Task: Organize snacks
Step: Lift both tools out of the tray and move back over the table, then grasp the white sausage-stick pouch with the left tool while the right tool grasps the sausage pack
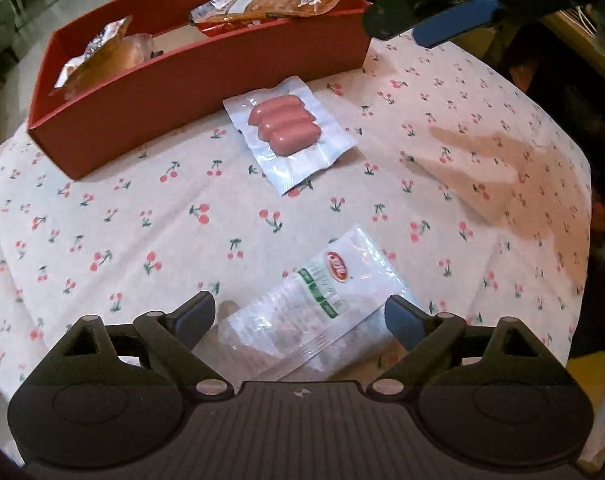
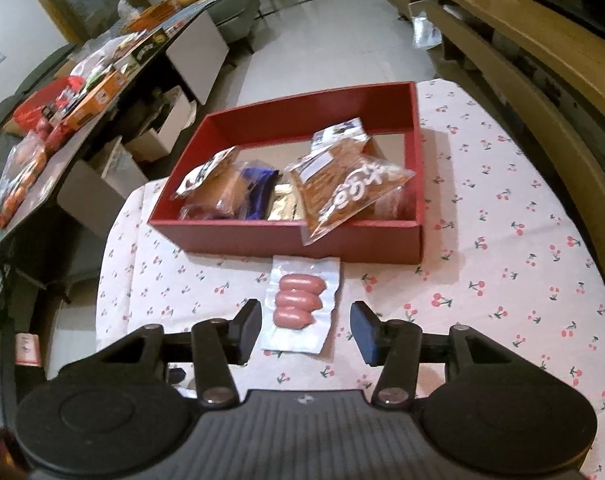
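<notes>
A white snack packet (image 1: 334,280) with a red logo lies flat on the cherry-print tablecloth (image 1: 122,232). My left gripper (image 1: 300,314) stands open over it, one finger on each side, and the pads do not press on it. A vacuum pack of three pink sausages (image 1: 290,128) (image 2: 300,300) lies in front of the red box (image 1: 182,92) (image 2: 286,240). My right gripper (image 2: 306,322) is open with the sausage pack between its fingers, untouched; it also shows at the top right of the left wrist view (image 1: 422,26). The box holds an orange snack bag (image 2: 354,188), a bread pack (image 2: 218,192) and a blue packet (image 2: 258,192).
A dark side table (image 2: 82,80) piled with boxes and bags stands to the left of the covered table. Wooden furniture (image 2: 542,60) runs along the right. The tablecloth drops off at the table's left edge (image 2: 106,264), with tiled floor (image 2: 334,40) beyond the box.
</notes>
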Tool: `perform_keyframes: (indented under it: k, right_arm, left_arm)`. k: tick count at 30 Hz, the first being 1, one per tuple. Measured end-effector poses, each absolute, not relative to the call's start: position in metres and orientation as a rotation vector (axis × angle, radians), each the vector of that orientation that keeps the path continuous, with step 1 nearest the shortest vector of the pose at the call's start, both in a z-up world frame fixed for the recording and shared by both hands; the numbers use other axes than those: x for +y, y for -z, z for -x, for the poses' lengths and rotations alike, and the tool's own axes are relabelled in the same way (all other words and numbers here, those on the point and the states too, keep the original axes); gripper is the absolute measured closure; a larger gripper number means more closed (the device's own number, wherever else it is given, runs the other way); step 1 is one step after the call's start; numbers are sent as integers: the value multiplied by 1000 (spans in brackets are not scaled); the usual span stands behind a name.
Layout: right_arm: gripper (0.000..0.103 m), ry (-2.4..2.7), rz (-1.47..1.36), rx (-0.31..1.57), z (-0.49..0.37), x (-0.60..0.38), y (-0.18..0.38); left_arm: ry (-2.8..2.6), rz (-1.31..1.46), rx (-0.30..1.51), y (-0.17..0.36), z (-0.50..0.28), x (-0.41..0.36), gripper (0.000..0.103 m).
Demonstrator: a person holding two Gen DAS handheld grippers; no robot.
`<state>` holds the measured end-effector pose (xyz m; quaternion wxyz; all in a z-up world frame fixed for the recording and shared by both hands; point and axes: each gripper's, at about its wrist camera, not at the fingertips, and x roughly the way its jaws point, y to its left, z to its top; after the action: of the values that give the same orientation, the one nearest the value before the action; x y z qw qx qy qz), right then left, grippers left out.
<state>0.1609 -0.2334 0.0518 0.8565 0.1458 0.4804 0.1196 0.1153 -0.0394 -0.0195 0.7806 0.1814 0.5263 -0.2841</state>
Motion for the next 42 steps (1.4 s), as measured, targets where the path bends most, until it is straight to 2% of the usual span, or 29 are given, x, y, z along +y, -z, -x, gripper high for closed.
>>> perform_keyframes:
  k: [5,12,16,18,21,26,30,33,35,37,38,40,42]
  right_arm:
    - [31,-269,-277,1033,-158,-226,-46]
    - [31,-281,-265,1063,-160,-223,-37]
    - [31,-278,-246,1079,-163,-221,-33]
    - [31,-266,-244,1093,-166,-221,-28]
    - [30,-248,-256,1132,-174,-217,-15]
    - [30,-227,-270,1161,-196,-195,5]
    - [30,-184,-261,1147,-211,-173,17]
    - [19,-137,-226,1111,-219,-160,22]
    - [8,-123,-216,1099,-223,-154,26]
    - [9,-115,-181,1081,-221,-148,28]
    - [15,-112,-146,1072,-218,-145,28]
    - [25,-115,-52,1061,-212,-140,28]
    - [26,-149,-44,1080,-204,-145,26]
  left_arm:
    - [685,-532,1119,14,-102,-40,8]
    - [830,-857,1104,33,-88,-57,8]
    - [801,-722,1176,38,-102,-47,6]
    - [719,-576,1191,37,-102,-34,11]
    - [598,-457,1175,31,-86,-24,30]
    - [522,-224,1177,26,-73,-10,44]
    - [481,-165,1167,24,-71,-6,44]
    - [476,-164,1161,25,-74,-10,43]
    - [468,-169,1152,25,-74,-12,42]
    - [475,-178,1146,27,-75,-15,37]
    - [472,-184,1146,27,-75,-14,31]
    - [471,-200,1142,28,-74,-14,30]
    - [472,-207,1142,28,-72,-12,31]
